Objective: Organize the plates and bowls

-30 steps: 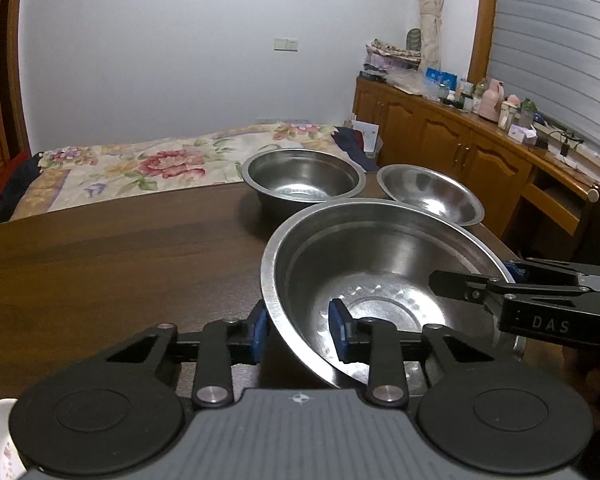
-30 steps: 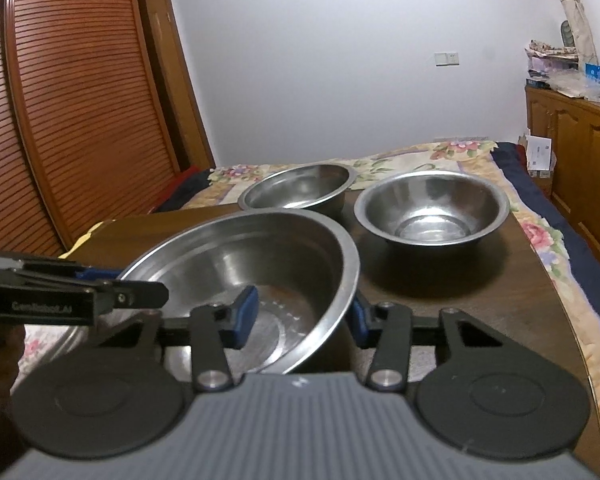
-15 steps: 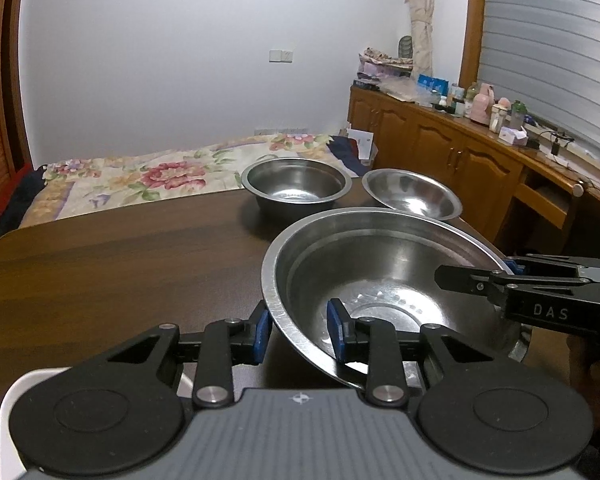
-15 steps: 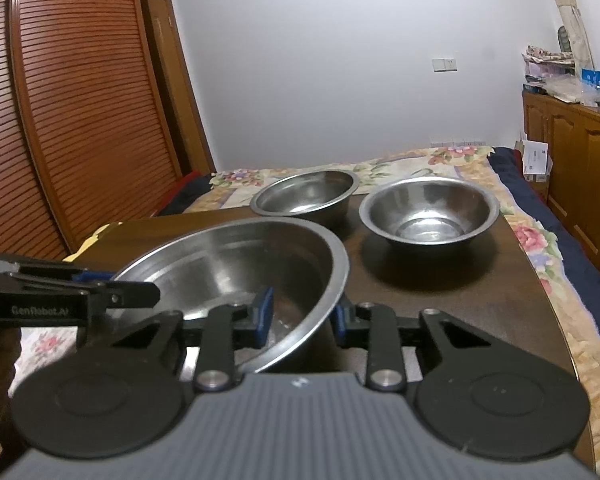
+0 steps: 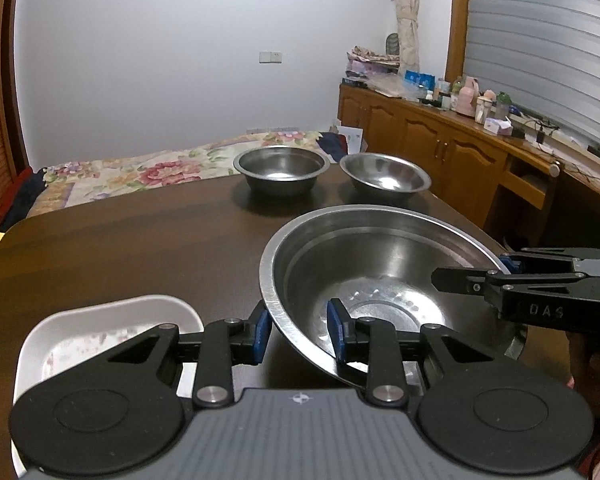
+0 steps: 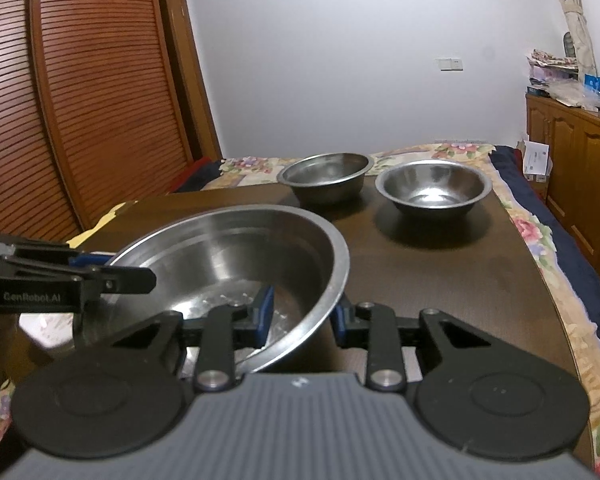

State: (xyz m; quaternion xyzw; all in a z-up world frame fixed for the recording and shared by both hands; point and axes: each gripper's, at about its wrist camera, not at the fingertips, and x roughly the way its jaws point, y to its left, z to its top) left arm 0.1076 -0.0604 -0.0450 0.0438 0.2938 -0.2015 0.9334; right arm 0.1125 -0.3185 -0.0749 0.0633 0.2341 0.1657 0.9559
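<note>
Straddling opposite rims of the large shiny round steel basin (image 5: 380,280), the left gripper (image 5: 296,334) and the right gripper (image 6: 302,314) each hold its wall between narrow blue pads, the right's jaws having just been closing onto it. It sits tilted at lower centre above the dark wooden table (image 5: 120,248), both hands equally near. Two smaller steel bowls (image 6: 326,178) stand at upper centre, probably where it goes; a white rectangular tray (image 5: 100,332) lies lower left.

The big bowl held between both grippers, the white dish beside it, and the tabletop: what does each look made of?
Big bowl: apparently stainless steel, brushed, with mirror-like glints and a dimpled base. White dish: glossy white, ceramic or melamine; the look cannot settle which. Tabletop: dark wood or wood veneer, faint grain under a satin sheen.
</note>
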